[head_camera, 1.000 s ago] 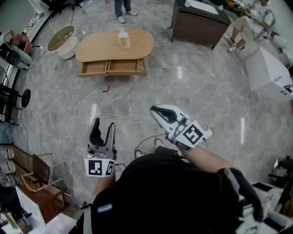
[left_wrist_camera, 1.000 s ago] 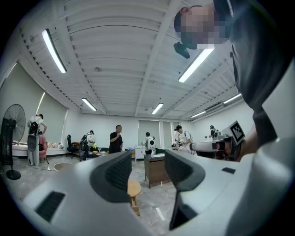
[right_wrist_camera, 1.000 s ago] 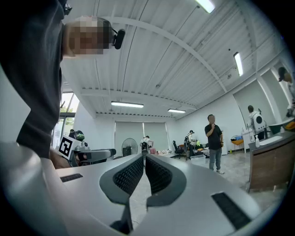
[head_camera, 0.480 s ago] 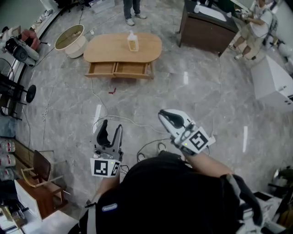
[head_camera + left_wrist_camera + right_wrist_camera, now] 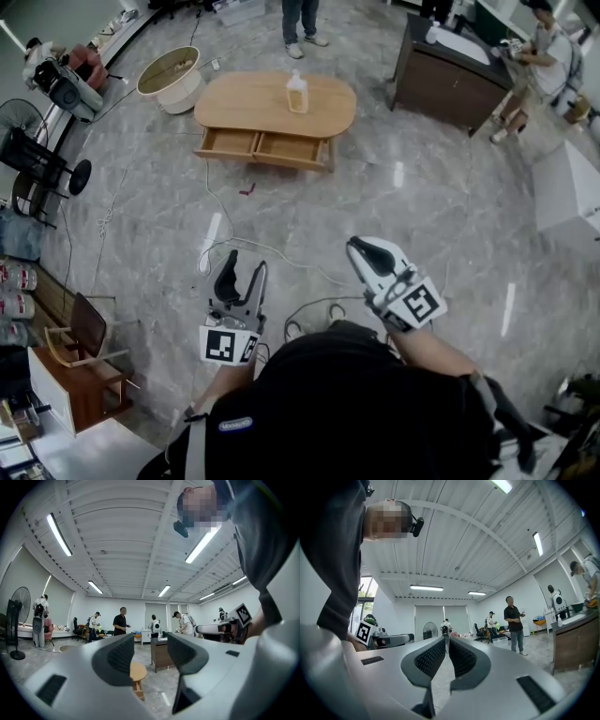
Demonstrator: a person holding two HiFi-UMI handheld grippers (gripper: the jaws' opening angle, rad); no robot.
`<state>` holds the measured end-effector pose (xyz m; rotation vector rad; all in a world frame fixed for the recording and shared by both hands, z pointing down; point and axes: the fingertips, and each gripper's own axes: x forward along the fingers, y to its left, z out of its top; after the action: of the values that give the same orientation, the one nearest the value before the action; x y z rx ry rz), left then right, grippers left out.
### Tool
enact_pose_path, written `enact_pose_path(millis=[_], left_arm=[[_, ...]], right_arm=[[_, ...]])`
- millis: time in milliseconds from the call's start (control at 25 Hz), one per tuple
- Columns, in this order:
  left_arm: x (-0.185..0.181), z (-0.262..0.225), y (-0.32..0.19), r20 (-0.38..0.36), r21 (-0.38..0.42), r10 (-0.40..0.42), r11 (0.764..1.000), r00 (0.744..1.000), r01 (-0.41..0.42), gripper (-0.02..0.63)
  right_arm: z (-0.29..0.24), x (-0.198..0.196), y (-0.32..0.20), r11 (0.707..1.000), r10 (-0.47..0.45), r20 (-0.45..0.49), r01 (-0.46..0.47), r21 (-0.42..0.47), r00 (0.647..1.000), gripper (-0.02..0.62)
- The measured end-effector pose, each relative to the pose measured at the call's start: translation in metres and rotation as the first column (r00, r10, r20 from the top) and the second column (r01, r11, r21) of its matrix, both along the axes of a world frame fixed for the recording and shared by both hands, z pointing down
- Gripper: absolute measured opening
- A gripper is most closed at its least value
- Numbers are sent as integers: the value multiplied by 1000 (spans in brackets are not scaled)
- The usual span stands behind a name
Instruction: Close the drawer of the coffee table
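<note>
**Drawer open, we're well short of it**

The table (image 5: 323, 98) stands far across the floor, and its drawer (image 5: 267, 148) is pulled out toward us. Left gripper (image 5: 244, 264) jaws are wide with nothing between. Right gripper (image 5: 357, 247) jaws are nearly together, empty. We reckon the drawer is stiff wood, light and sliding. Push flat on the front, mid-width and gently, since a bottle (image 5: 297, 93) stands on top.

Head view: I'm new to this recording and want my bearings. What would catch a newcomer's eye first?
The oval wooden coffee table at top centre, its two front drawers pulled open and a bottle standing on top. Nearer, over the marble floor, the left gripper is open and empty and the right gripper shut on nothing, both well short of the table.
</note>
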<state>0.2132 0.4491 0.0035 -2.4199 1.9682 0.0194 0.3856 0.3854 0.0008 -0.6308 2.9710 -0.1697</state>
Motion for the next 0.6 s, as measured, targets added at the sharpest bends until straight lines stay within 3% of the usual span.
enact_pose_path(millis=[240, 480, 600], left_arm=[[-8, -2, -2, 7, 5, -36, 999, 999, 36, 221], [-51, 2, 13, 11, 29, -80, 996, 997, 80, 221], [-77, -2, 24, 10, 54, -83, 995, 997, 82, 126]], right_arm=[[3, -6, -9, 999, -33, -7, 32, -11, 999, 24], [3, -45, 1, 999, -51, -32, 51, 11, 998, 23], [-3, -78, 17, 997, -67, -35, 68, 22, 997, 23]])
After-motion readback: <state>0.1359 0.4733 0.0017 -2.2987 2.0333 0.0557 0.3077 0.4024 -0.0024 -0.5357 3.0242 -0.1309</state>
